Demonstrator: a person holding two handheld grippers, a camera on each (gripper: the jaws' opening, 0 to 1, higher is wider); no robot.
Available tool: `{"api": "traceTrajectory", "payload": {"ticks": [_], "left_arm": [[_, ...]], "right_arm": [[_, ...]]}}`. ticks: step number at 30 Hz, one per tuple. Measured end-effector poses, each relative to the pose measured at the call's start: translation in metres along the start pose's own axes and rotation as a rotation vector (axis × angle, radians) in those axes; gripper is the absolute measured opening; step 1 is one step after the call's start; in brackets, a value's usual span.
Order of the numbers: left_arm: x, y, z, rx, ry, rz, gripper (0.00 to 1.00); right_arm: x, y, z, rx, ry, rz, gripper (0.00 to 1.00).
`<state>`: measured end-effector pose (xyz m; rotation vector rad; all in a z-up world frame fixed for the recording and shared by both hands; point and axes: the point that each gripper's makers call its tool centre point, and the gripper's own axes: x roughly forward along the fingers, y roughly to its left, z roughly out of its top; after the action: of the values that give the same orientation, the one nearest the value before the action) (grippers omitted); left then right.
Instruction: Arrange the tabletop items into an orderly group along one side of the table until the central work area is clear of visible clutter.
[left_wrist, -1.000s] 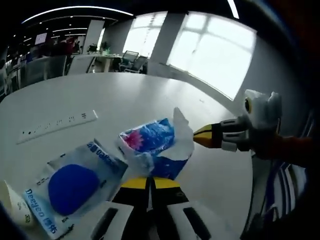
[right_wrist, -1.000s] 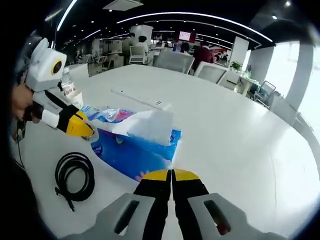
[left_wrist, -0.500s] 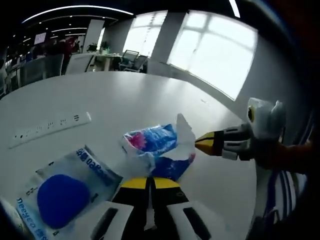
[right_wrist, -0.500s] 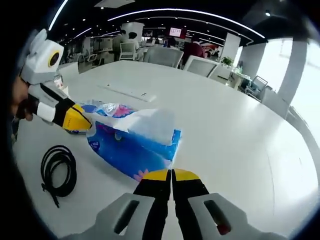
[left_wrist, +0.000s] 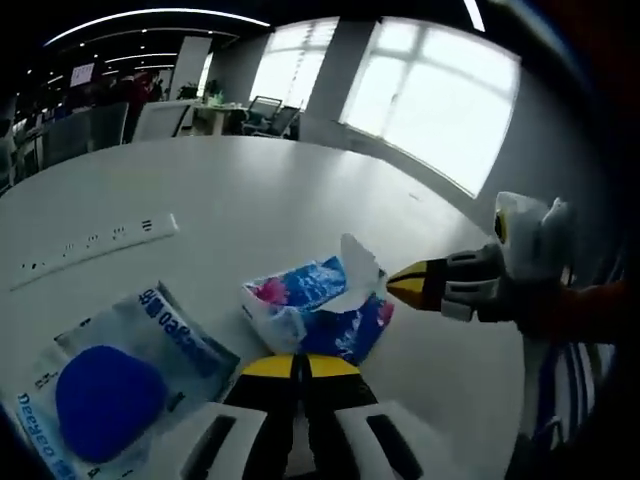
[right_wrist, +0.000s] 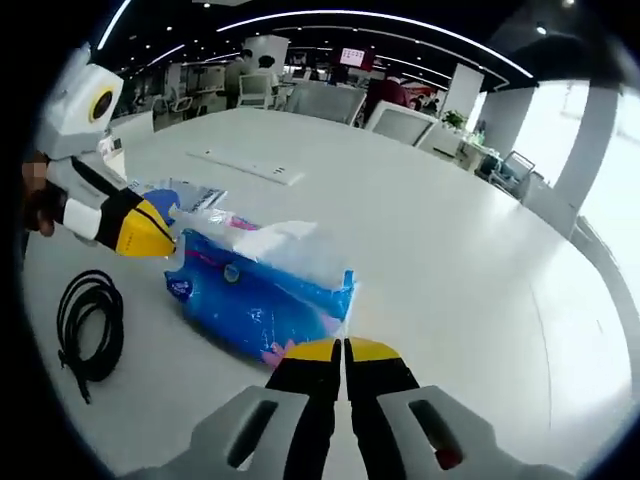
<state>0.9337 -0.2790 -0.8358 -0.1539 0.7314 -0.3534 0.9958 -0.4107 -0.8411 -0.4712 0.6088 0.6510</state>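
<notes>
White round desk (right_wrist: 470, 250) carries the blue plastic tissue pack (right_wrist: 255, 295), now lowered and flatter between left tool (right_wrist: 140, 230) and right tool (right_wrist: 343, 350), both clenched on its ends.

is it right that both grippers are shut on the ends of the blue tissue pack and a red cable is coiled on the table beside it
Not quite: the cable is black, not red, as the right gripper view shows. The rest holds: the left gripper and right gripper are each shut on an end of the tissue pack on the table.
</notes>
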Motion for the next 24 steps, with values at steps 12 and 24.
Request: {"api": "traceTrajectory", "payload": {"ticks": [12, 24], "left_arm": [[0.01, 0.007, -0.005, 0.012, 0.011, 0.038, 0.0], [0.004, 0.003, -0.009, 0.099, 0.028, 0.037, 0.04]], "right_arm": [[0.004, 0.004, -0.004, 0.053, 0.011, 0.006, 0.0], [-0.003, 0.013, -0.011, 0.107, 0.008, 0.054, 0.16]]}}
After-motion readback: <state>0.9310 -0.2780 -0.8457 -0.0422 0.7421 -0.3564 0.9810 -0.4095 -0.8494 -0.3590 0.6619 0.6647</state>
